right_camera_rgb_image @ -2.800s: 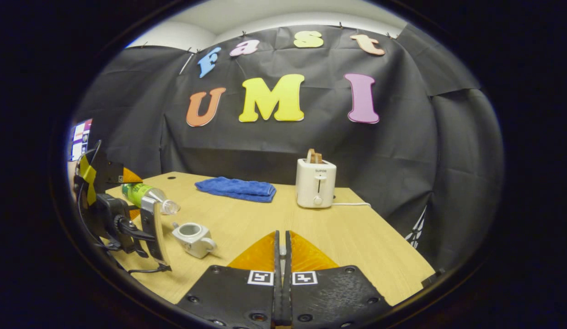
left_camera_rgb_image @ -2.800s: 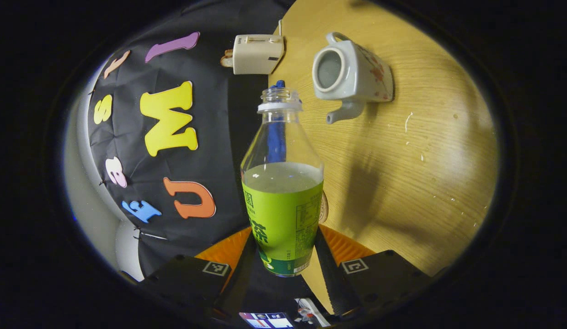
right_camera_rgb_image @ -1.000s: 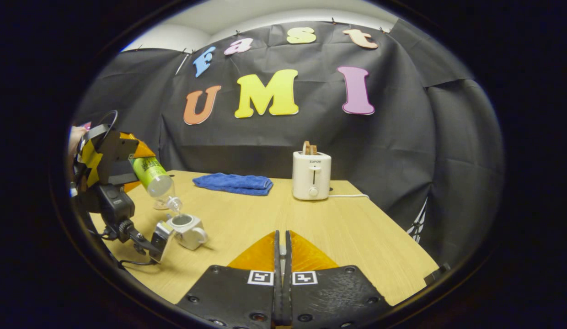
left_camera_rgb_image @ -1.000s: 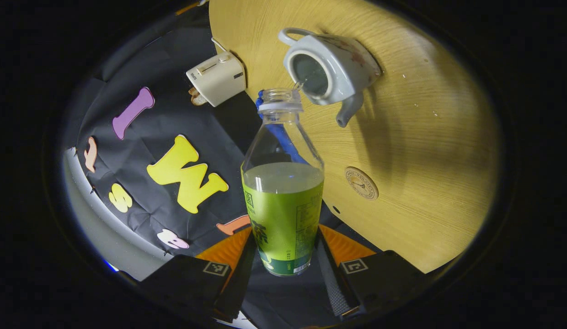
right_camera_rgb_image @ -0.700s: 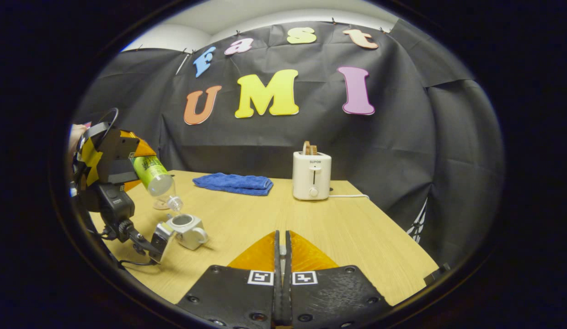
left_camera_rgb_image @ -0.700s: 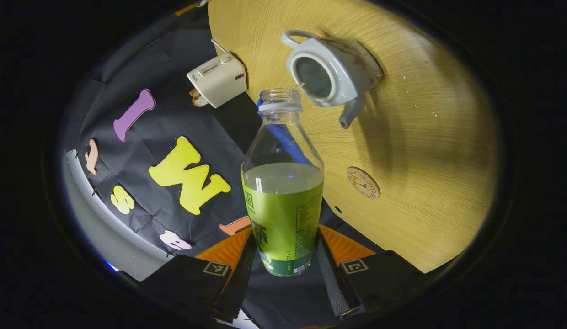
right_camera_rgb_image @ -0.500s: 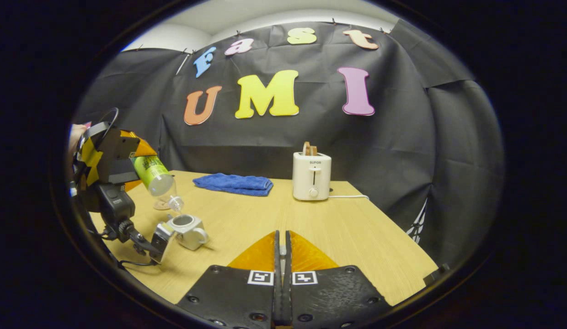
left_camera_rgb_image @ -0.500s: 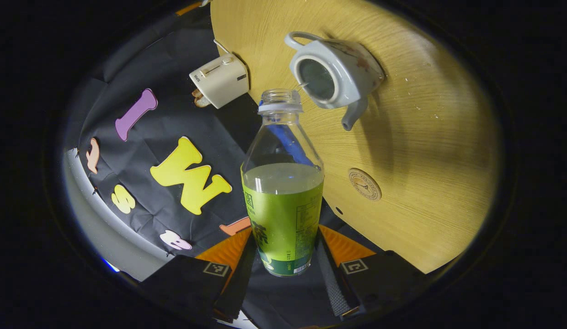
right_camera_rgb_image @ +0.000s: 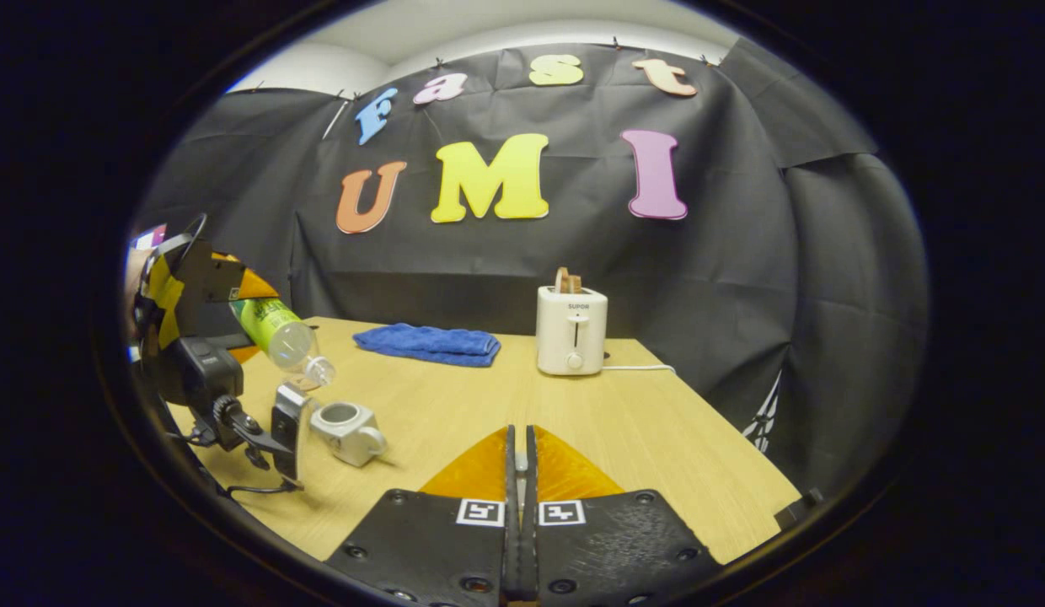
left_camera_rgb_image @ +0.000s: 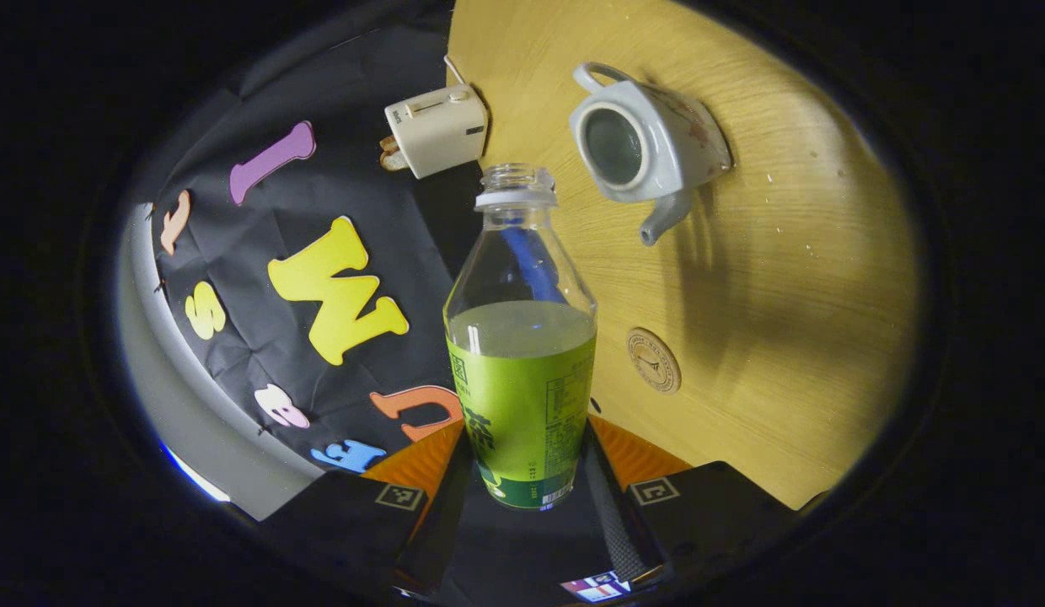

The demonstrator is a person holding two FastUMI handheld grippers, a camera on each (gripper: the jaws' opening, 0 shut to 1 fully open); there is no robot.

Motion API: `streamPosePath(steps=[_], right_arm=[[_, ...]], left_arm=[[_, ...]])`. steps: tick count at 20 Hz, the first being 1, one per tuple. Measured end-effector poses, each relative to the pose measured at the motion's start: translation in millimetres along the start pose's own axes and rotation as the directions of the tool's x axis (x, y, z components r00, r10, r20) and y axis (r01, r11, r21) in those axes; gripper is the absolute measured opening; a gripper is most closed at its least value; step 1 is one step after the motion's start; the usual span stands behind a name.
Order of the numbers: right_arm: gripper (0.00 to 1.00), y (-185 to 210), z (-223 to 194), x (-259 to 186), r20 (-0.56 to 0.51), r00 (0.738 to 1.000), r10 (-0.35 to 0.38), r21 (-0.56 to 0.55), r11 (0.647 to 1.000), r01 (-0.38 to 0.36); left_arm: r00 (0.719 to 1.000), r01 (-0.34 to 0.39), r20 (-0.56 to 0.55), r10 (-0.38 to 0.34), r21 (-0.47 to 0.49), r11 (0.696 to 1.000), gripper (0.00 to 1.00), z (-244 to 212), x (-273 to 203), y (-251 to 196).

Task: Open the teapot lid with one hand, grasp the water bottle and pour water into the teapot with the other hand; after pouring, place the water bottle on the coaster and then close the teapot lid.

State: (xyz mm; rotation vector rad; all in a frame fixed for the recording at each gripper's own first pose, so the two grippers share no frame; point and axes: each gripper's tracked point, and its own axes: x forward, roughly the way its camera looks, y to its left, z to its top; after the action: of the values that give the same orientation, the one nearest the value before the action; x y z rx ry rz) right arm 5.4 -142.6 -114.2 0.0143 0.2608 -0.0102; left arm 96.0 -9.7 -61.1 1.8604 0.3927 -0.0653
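The left gripper (left_camera_rgb_image: 522, 485) pinched the uncapped bottle (left_camera_rgb_image: 521, 337), tilted beside the open teapot (left_camera_rgb_image: 645, 143). The right gripper (right_camera_rgb_image: 520, 472) was pressed together; what it held could not be told. Risk: tilted travel to the coaster (left_camera_rgb_image: 653, 361) could spill water onto the table (left_camera_rgb_image: 792, 278).

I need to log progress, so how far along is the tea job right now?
Done: the teapot stands open, lid off. In hand: the left claw grips the tilted bottle, with no stream at its mouth. Left: stand the bottle on the coaster, then close the teapot. The right claw is shut.
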Motion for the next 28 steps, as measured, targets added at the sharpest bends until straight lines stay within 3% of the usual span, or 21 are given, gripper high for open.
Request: streamPosePath(steps=[2, 4, 6, 8, 10, 13, 17, 21, 23, 25, 28], right_arm=[[0.0, 2.5, 2.0, -0.7, 0.002, 1.0, -0.003, 0.004, 1.0, 0.003], [0.0, 4.3, 6.2, -3.3, 0.006, 1.0, -0.006, 0.011, 1.0, 0.006], [0.0, 7.4, 12.9, -6.6, 0.015, 1.0, -0.009, 0.012, 1.0, 0.009], [0.0, 11.5, 19.5, -7.1, 0.024, 1.0, -0.012, 0.007, 1.0, 0.012], [0.0, 17.1, 25.9, -8.6, 0.033, 0.999, -0.012, 0.004, 1.0, 0.012], [0.0, 27.7, 31.0, -9.0, 0.038, 0.999, -0.007, 0.002, 1.0, 0.007], [0.0, 40.7, 34.8, -7.4, 0.037, 0.999, 0.005, 0.002, 1.0, -0.005], [0.0, 50.1, 37.0, -6.4, 0.035, 0.999, 0.013, 0.004, 1.0, -0.013], [0.0, 52.6, 37.6, -5.3, 0.034, 0.999, 0.013, 0.004, 1.0, -0.014], [0.0, 54.4, 38.4, -4.2, 0.035, 0.999, 0.012, 0.004, 1.0, -0.013], [0.0, 55.4, 39.1, -2.3, 0.031, 0.999, 0.012, 0.003, 1.0, -0.012]], left_arm=[[0.999, 0.034, 0.027, -0.031, -0.117, 0.993, 0.74, 1.1, 2.6, -14.4], [0.997, 0.061, 0.05, -0.05, -0.252, 0.966, 0.73, -1.5, 1.5, -26.3], [0.991, 0.122, 0.096, -0.088, -0.437, 0.891, 0.74, -1.6, 2.0, -40.1], [0.98, 0.198, 0.141, -0.141, -0.603, 0.773, 0.74, -3.1, -1.0, -58.3], [0.977, 0.211, 0.162, -0.137, -0.711, 0.671, 0.74, -10.5, -5.8, -60.6], [0.978, 0.204, 0.155, -0.137, -0.829, 0.52, 0.74, -29.5, -7.9, -64.7], [0.976, 0.21, 0.187, -0.109, -0.942, 0.263, 0.74, -39.0, -0.6, -62.1], [0.974, 0.227, 0.227, -0.027, -0.974, -0.011, 0.74, -36.8, 5.3, -39.2], [0.97, 0.241, 0.241, 0.018, -0.962, -0.13, 0.74, -34.3, 10.3, -24.2], [0.969, 0.247, 0.239, 0.063, -0.941, -0.231, 0.75, -37.9, 29.1, -11.0], [0.967, 0.254, 0.234, 0.1, -0.909, -0.33, 0.74, -39.7, 53.0, -0.8]])
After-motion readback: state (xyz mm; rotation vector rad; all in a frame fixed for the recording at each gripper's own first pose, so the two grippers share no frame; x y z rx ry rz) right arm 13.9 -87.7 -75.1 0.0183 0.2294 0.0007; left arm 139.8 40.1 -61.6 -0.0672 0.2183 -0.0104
